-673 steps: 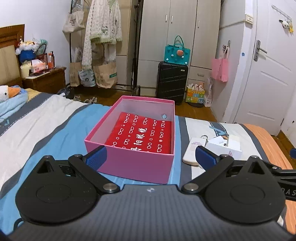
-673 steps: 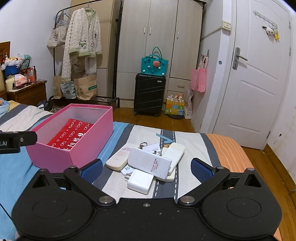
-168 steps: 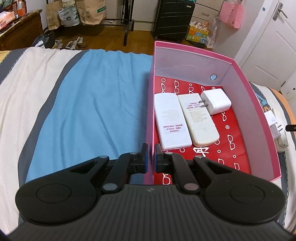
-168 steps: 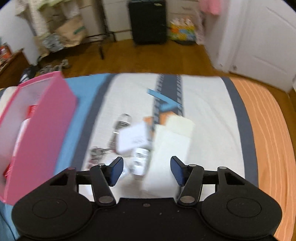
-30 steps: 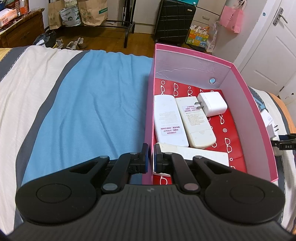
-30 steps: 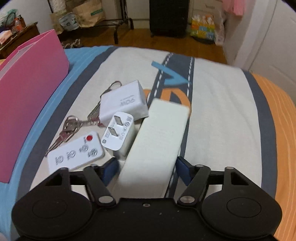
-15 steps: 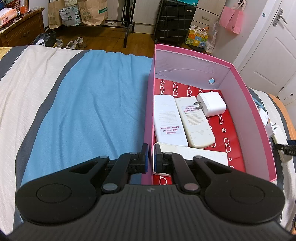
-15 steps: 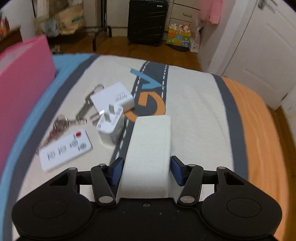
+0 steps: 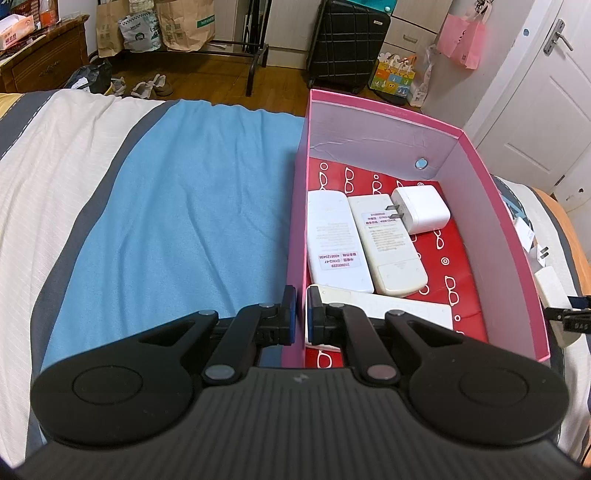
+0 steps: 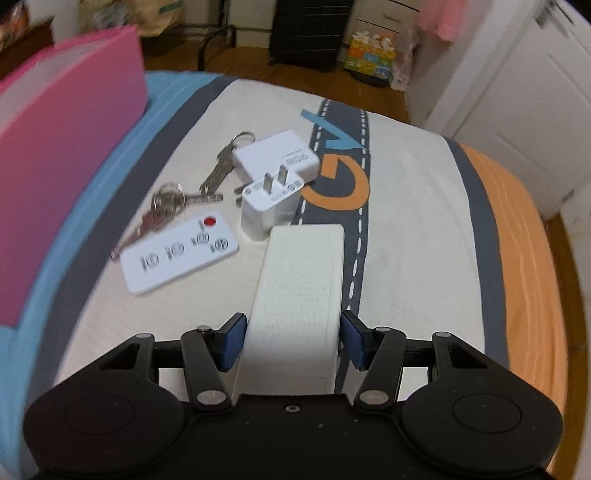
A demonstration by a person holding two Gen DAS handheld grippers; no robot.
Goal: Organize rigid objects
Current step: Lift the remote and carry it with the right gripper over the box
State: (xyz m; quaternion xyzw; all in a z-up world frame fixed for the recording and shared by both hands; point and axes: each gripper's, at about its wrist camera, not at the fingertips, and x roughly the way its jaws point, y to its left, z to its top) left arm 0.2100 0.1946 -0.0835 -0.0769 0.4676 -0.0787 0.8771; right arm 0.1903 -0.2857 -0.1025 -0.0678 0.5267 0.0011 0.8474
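My left gripper (image 9: 301, 315) is shut on the near left wall of the pink box (image 9: 295, 236). Inside the box lie two white remotes (image 9: 338, 242) (image 9: 388, 251), a white charger (image 9: 421, 208) and a flat white slab (image 9: 399, 308) near the front. My right gripper (image 10: 293, 341) is shut on a long white power bank (image 10: 301, 291) and holds it above the bed. On the bedsheet beyond it lie a small white remote with a red button (image 10: 181, 254), two white chargers (image 10: 269, 208) (image 10: 275, 157) and keys (image 10: 173, 205).
The pink box (image 10: 55, 147) shows at the left of the right wrist view. A black suitcase (image 9: 347, 40), paper bags (image 9: 184, 26) and a white door (image 9: 535, 92) stand past the foot of the bed. The right gripper's tip (image 9: 569, 317) shows right of the box.
My right gripper has lifted the white power bank and swung a little toward the pink box. My left gripper still grips the box wall, unmoved.
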